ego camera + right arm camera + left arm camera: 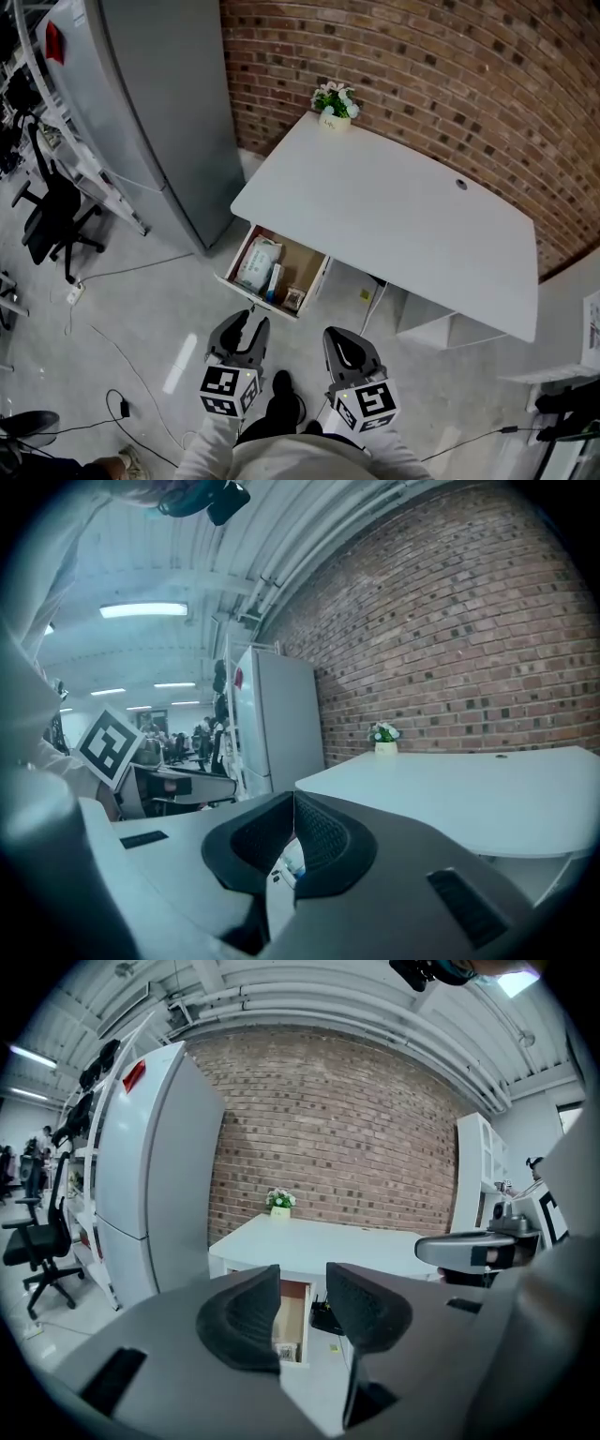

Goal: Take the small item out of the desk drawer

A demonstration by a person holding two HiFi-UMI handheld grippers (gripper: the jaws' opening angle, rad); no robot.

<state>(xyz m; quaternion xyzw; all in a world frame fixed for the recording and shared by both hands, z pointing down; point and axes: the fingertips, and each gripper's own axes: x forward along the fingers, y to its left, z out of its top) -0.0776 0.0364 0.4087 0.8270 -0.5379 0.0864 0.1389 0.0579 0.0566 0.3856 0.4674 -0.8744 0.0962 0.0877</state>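
Left tongs [244,326] part-open, nothing between them. Right tongs [340,342] closed tip to tip, empty. Both are short of the white tabletop [394,216], angled slightly down. The drawer [306,266] is already pulled out, just ahead of the left tongs and ahead-left of the right. 3 things lie inside: a white pouch [256,262] at the far left, a slim blue-and-white pack [274,279] in the middle, and a small box [293,298] in the near right corner. The box is the likeliest target, though too small to identify. Advice: lead with the left tongs, since they are open and lined up. Come in from above over the front panel, and straddle the box without nudging the slim pack beside it. Close only once both pads flank it. Keep the right tongs clear, or use them to steady the drawer front.
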